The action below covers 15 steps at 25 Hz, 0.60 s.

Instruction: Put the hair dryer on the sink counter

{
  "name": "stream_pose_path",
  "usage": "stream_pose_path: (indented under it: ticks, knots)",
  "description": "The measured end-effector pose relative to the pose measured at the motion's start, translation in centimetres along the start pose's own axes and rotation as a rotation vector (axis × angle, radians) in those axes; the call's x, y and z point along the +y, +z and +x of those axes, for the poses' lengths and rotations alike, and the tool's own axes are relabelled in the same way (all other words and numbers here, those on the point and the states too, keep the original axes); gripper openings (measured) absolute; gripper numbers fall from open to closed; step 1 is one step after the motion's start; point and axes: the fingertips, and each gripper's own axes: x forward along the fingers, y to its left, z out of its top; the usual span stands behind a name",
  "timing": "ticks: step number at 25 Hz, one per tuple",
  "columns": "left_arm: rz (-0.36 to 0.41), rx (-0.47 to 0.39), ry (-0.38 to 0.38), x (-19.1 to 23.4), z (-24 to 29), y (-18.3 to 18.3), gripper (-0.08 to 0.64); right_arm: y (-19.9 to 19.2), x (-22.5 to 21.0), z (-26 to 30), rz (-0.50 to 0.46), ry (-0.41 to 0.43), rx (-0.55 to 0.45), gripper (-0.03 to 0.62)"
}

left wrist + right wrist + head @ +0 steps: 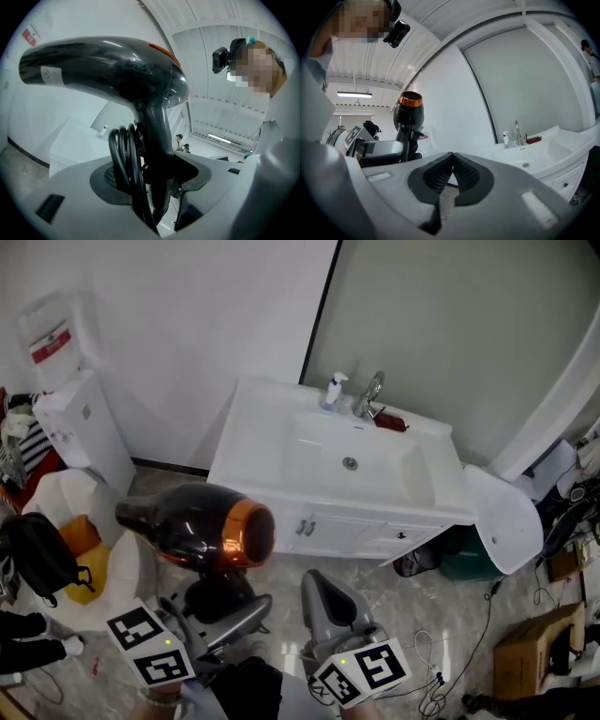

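Note:
A black hair dryer (202,526) with an orange ring at its nozzle hangs over the floor, just in front of the white sink counter (246,432). My left gripper (220,601) is shut on its handle and the coiled cord; in the left gripper view the hair dryer (112,70) stands upright between the jaws of the left gripper (154,173). The right gripper (328,592) is beside it, shut and empty. In the right gripper view the pads of the right gripper (451,161) meet, with the hair dryer (408,112) at left and the sink counter (562,145) at right.
On the counter's back edge stand a faucet (370,395), a soap bottle (333,390) and a small red item (392,421). A white cabinet (80,423), a white chair (94,512) and a black bag (37,554) stand left. A cardboard box (539,652) and cables lie right.

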Motion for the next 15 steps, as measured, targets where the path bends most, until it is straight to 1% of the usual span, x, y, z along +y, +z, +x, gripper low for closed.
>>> stream_pose_path:
  ticks: [8,15]
  knots:
    - [0.014,-0.013,0.046,-0.2,2.4,-0.4,0.262,0.0,-2.5,0.3,0.006,0.051,0.015,-0.002]
    - [0.026,-0.010,0.063,-0.3,3.4,-0.6,0.262,-0.2,-4.0,0.0,0.018,0.055,0.018,-0.002]
